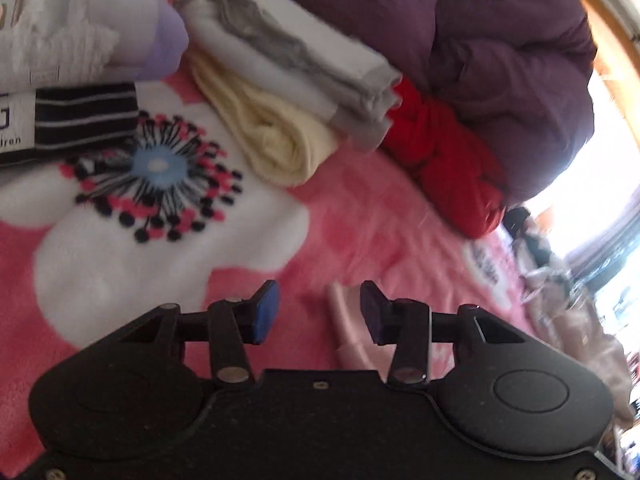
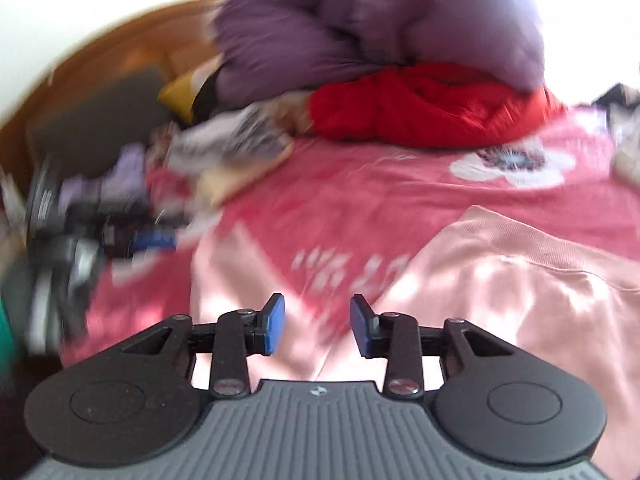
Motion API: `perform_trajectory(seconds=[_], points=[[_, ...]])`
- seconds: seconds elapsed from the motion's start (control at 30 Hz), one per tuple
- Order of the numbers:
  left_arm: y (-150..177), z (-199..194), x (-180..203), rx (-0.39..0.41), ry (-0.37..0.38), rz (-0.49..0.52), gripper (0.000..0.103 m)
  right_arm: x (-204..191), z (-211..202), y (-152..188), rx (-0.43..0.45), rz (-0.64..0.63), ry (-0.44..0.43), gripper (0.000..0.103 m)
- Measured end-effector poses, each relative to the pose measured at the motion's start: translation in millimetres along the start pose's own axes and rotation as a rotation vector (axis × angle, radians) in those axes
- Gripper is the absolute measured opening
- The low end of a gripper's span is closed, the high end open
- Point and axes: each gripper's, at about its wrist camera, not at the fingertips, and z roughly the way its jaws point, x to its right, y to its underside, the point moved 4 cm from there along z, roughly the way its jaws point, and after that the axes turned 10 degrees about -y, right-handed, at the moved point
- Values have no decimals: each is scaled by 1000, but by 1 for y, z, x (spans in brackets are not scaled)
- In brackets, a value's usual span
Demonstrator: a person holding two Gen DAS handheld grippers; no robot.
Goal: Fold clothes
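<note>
A pale pink garment (image 2: 500, 300) lies spread on the pink flowered blanket (image 2: 360, 184), just under and ahead of my right gripper (image 2: 318, 325). Its blue pads stand apart with nothing pinched between them. In the left wrist view only a narrow strip of the pink garment (image 1: 346, 328) shows. It lies on the blanket (image 1: 360, 220) below the gap of my left gripper (image 1: 319, 312), close to the right-hand pad. That gripper's pads are apart too and do not press the cloth.
Folded clothes sit at the back left: a grey-and-white piece (image 1: 288, 52) on a cream one (image 1: 272, 132), a black striped item (image 1: 84, 116) and a white-lilac pile (image 1: 80, 40). A red garment (image 1: 448, 160) and a purple duvet (image 1: 480, 40) are heaped behind.
</note>
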Motion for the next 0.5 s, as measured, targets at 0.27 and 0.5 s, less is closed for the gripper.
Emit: perform_trajectory(seconds=[0.27, 0.5], points=[[0, 31, 17, -13, -51, 98, 40, -91, 35, 33, -40, -197, -12, 34], [-7, 19, 27, 45, -63, 231, 28, -108, 51, 29, -130, -143, -65, 33]])
